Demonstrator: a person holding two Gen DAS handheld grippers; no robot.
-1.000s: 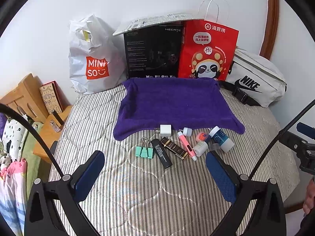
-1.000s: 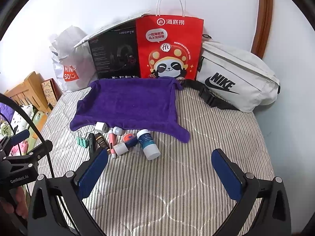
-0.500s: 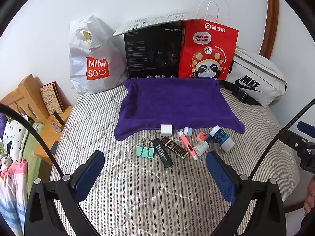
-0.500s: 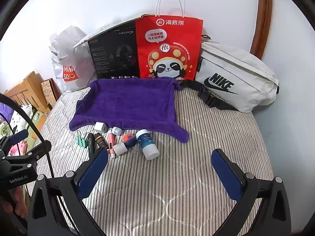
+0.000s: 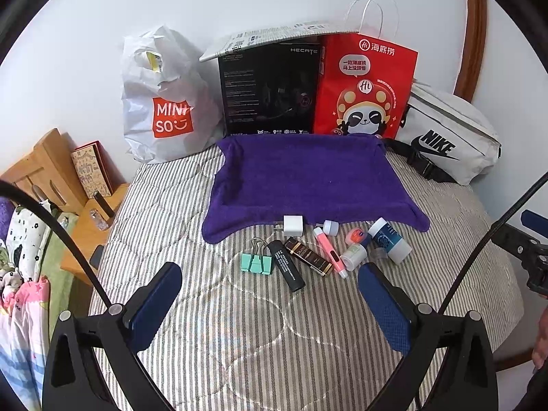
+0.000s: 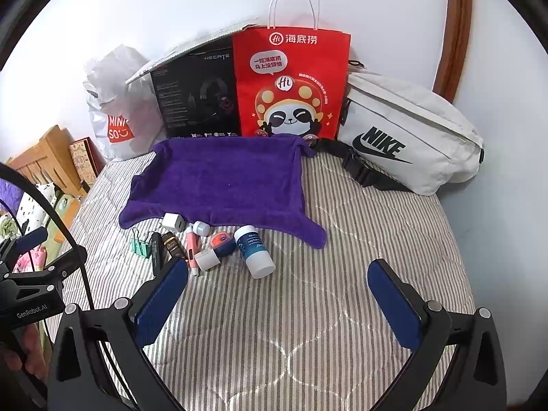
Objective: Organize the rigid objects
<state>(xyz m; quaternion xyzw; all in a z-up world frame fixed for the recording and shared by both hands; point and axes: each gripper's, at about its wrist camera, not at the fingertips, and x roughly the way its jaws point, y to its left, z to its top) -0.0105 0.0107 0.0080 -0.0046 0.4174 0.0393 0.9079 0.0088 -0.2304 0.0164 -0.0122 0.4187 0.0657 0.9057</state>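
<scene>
Both grippers: we hold the left gripper (image 5: 270, 296) and the right gripper (image 6: 277, 291) low over the striped quilted bed (image 5: 274, 325), blue-padded fingers (image 5: 156, 299) spread wide on each, nothing between them.
Cloth: we see a purple terry cloth (image 5: 308, 178) lying flat on the bed, bare, its far edge against the bags.
Small objects: a row lies on the bed just in front of the cloth's near edge.
Row, left to right: mint-green binder clip (image 5: 257, 262), black rectangular lighter-shaped stick (image 5: 286, 265), dark brown and gold slim box (image 5: 308, 256), pink pen-shaped tube (image 5: 330, 251), small white bottle (image 5: 352, 256), orange and blue round tin (image 6: 222, 243), blue-labelled white jar (image 5: 390, 239) on its side.
Nearest the cloth: white cube charger (image 5: 293, 226) touching its edge, small pale cap (image 5: 330, 227) beside it.
Backdrop: white Miniso plastic bag (image 5: 161, 102), black Hecate box (image 5: 270, 92), red panda paper bag (image 5: 366, 85), white Nike waist bag (image 5: 445, 133).
</scene>
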